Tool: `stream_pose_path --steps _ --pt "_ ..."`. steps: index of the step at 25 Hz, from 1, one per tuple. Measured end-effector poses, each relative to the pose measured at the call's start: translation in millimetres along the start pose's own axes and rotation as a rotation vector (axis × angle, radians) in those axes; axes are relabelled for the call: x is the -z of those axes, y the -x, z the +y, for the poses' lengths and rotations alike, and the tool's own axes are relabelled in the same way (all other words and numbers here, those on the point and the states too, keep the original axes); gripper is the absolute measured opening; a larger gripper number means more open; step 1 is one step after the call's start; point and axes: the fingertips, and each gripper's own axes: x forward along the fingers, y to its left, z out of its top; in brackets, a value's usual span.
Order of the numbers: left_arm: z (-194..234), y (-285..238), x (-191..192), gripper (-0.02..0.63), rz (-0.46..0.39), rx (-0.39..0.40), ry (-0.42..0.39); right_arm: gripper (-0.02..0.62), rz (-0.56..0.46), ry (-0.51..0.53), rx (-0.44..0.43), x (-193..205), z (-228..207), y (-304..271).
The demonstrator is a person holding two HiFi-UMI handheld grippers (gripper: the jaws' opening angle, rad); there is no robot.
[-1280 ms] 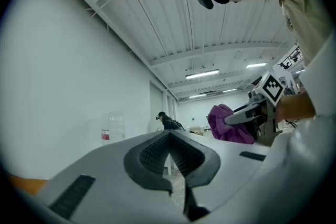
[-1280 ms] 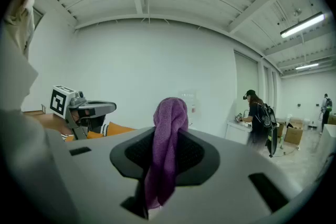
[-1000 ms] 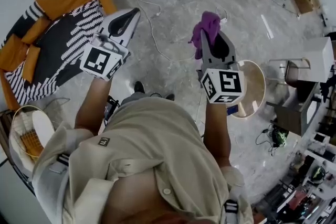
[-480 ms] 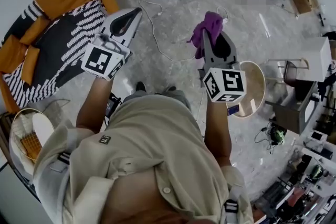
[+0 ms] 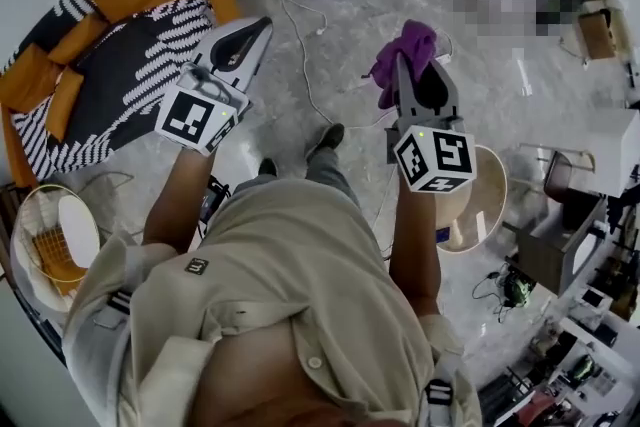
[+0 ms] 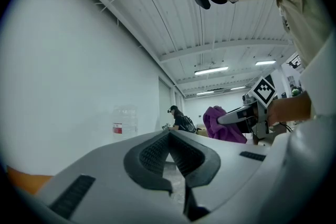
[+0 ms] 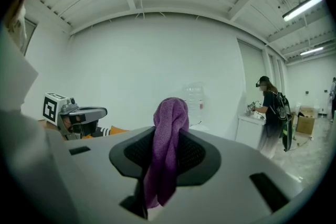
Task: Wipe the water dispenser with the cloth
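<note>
right tongs clamped on a purple cloth drooping between them; left tongs closed together, empty.

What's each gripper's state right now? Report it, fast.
Left gripper: shut, empty.
Right gripper: shut on the cloth.

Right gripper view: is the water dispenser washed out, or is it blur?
Right gripper view: the water dispenser reads pale and low-contrast against the white wall, not smeared; the purple cloth in the right hand-held gripper is sharp; fisheye bends the edges. Left gripper view: equally faint.
</note>
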Motion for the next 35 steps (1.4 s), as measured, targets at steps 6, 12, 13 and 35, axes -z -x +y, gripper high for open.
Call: stream_pose_path --steps 6,12,13,35 --pt "5 -66 -1 0.015 0.035 -0.061 -0.034 0.117 -0.006 -0.03 -0.075 -7 -62 -52" --pt "-3 -143 -7 0.015 0.051 -0.118 -0.062 0.117 0.004 -0.044 -0.139 -13 -138 -92" --pt "-5 -152 -4 0.015 0.059 -0.126 -0.063 0.117 0.003 -0.046 -0.147 -14 -148 -97" --pt "2 -356 39 0.015 0.101 0.027 -0.056 0.117 0.041 -0.134 -0.006 16 -313 -167"
